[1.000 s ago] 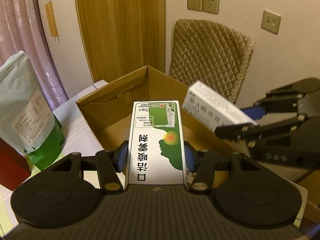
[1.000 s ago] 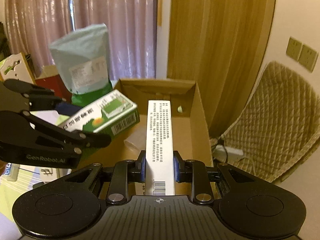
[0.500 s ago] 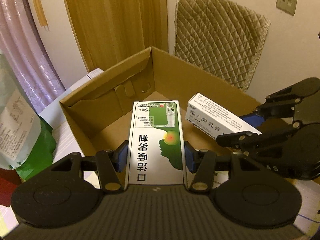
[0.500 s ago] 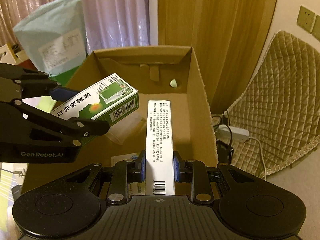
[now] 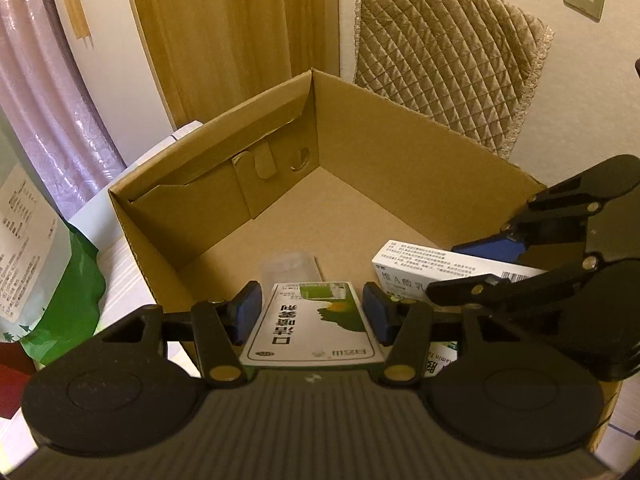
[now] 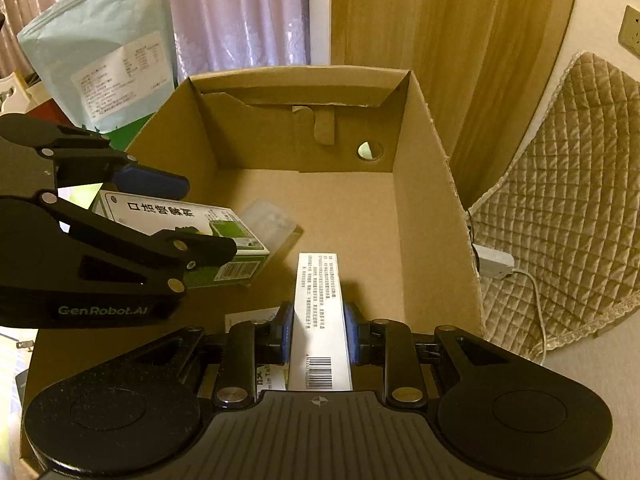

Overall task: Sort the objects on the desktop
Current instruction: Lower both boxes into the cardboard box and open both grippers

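Both grippers reach into the cardboard box [image 5: 420,168]. The left gripper [image 5: 312,312] has its fingers parted, gaps showing on both sides of the green carton [image 5: 316,328], which lies between them. The right gripper [image 6: 318,332] is clamped on the white carton [image 6: 320,320] near the box's right wall. A clear plastic case [image 6: 268,220] lies on the box floor beside the green carton.

Left claw [image 5: 312,312] open — green box [image 5: 312,330] loose between, over carton [image 5: 400,152].
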